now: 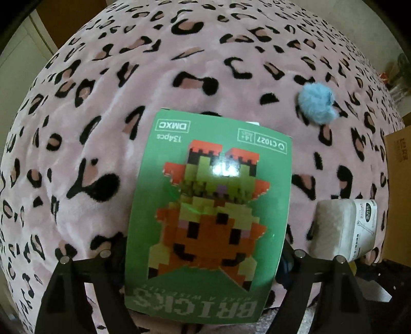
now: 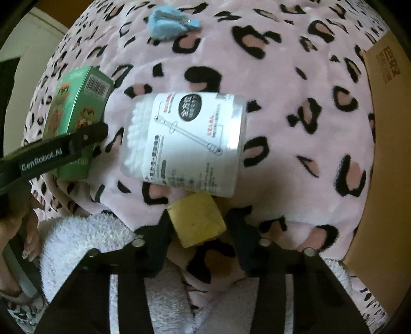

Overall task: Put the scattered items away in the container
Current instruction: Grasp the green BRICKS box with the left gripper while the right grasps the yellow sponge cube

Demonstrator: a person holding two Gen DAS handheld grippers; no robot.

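My left claw [image 1: 205,253] is clamped on the green box [image 1: 209,213], a pad tight on each side of it, holding it up over the pink leopard-print blanket [image 1: 108,84]; the print reads upside down from here: "BRICKS" in big pale letters along the near edge, "DMXC" in a little frame, "134pcs" beside it, "C1027" in the far corner, and a blocky orange and green pixel figure across the middle; from my right wrist the same box [image 2: 77,113] shows a barcode on its end, and the arm of the left claw crossing it says "GenRobot.AI"; my right claw [image 2: 197,231] is closed on the yellow cube [image 2: 196,222], fingers pressing its two sides, down low on the blanket; just beyond the cube lies the clear tub of cotton swabs [image 2: 185,141] on its side, white label up, a drawing of a swab on it and small print I cannot read; the tub [image 1: 341,226] also peeks in at the right of my left view; further off a fluffy blue hair clip [image 2: 169,20] rests on the blanket, its metal clasp showing; the cardboard box [image 2: 388,144] stands at the right edge, dark printed characters on its wall, too skewed to read; a white fleecy cloth [image 2: 84,241] bunches near my right claw.
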